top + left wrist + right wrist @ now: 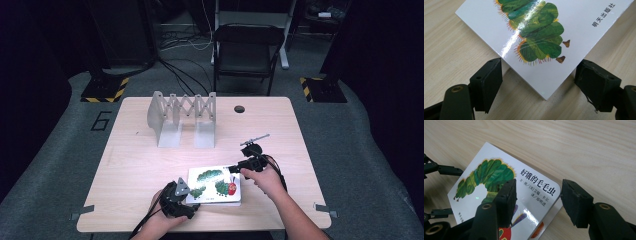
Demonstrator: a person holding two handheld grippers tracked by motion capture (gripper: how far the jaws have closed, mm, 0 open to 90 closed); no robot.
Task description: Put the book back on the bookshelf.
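While the picture book (215,185) lies flat near the table's (150,160) near edge, long axis left to right, the left gripper (192,196) stands wide astride its near-left corner, unclamped, and the right gripper (231,169), half-wide and empty, hovers above its far-right corner.

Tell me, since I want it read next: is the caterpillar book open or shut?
Shut: the book lies flat on the table, front cover up, no inside pages showing.
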